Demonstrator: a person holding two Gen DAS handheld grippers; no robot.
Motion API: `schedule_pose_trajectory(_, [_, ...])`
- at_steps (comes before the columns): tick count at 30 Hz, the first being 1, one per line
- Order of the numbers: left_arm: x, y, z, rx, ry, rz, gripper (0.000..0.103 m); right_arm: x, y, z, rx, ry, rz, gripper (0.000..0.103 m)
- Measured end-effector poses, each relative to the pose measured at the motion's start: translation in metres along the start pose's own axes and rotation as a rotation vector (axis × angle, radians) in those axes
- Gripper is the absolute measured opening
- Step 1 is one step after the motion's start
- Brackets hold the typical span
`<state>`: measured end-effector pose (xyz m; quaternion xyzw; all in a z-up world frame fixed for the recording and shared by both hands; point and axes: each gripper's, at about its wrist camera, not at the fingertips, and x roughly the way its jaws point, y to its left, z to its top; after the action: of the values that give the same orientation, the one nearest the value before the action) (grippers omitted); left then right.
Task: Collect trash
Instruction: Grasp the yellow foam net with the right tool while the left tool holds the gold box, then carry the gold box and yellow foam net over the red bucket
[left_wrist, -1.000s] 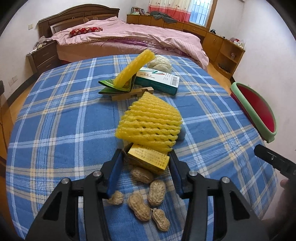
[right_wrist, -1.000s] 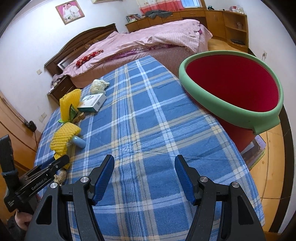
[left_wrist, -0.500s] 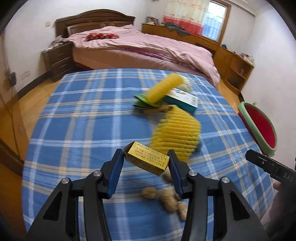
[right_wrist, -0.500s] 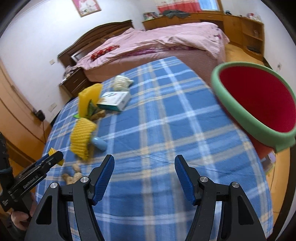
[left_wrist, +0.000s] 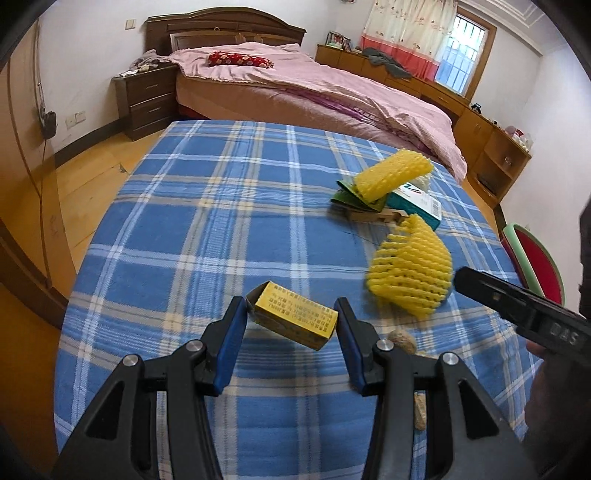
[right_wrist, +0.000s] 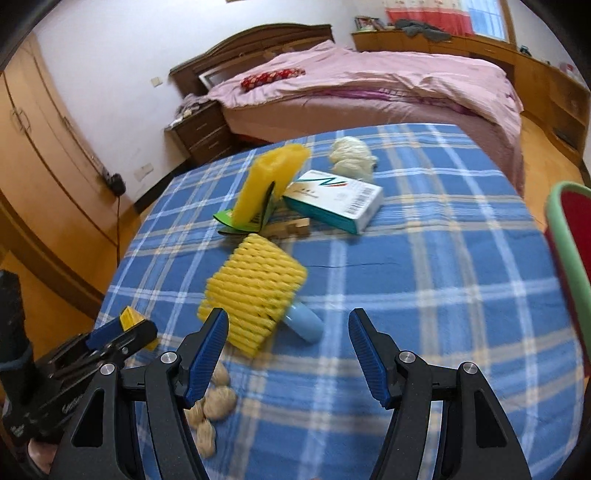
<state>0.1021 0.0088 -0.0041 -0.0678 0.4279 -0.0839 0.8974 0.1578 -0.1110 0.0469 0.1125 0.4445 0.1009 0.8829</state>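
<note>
My left gripper (left_wrist: 291, 320) is shut on a small yellow box (left_wrist: 293, 320) and holds it above the blue plaid tablecloth (left_wrist: 207, 221). It also shows at the lower left of the right wrist view (right_wrist: 125, 325). My right gripper (right_wrist: 288, 341) is open and empty, just short of a yellow foam net (right_wrist: 255, 291) and a pale blue bottle (right_wrist: 304, 325). Peanuts (right_wrist: 214, 402) lie below its left finger. A second yellow foam net (right_wrist: 271, 181), a green packet (right_wrist: 236, 221), a teal and white box (right_wrist: 336, 199) and a crumpled white wad (right_wrist: 351, 157) lie farther back.
A red bin with a green rim (right_wrist: 570, 258) stands off the table's right edge, and shows in the left wrist view (left_wrist: 535, 266). A wooden piece (right_wrist: 291, 227) lies under the teal box. A bed (left_wrist: 314, 85), nightstand and cabinets stand behind the table.
My left gripper has lifted the yellow box off the table and swung left. My right gripper has turned left from the bin toward the foam net and bottle, staying open.
</note>
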Motion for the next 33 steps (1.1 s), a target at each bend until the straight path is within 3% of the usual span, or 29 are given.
schedule_pose_trajectory(3, [0.002,0.004,0.000,-0.005,0.004,-0.002,0.049,0.011,0.004,0.006,0.006,0.003,0.029,0.065])
schedule_pose_trajectory(6, [0.004,0.006,-0.001,-0.006,0.010,-0.006,0.049,0.019,0.008,0.011,-0.007,0.013,0.043,0.045])
schedule_pose_trajectory(10, [0.003,0.007,-0.003,-0.006,0.010,-0.014,0.049,0.019,0.016,0.013,-0.025,-0.001,0.050,0.012])
schedule_pose_trajectory(11, [0.002,0.008,-0.003,-0.006,0.009,-0.015,0.049,0.017,0.019,0.012,-0.035,-0.012,0.050,0.008])
schedule_pose_trajectory(24, [-0.024,-0.001,-0.002,0.000,-0.038,-0.045,0.049,-0.054,0.021,0.001,-0.016,-0.166,0.116,0.005])
schedule_pose_trajectory(33, [-0.051,-0.037,0.010,0.055,-0.062,-0.108,0.049,-0.118,-0.001,-0.006,0.038,-0.278,0.019,0.005])
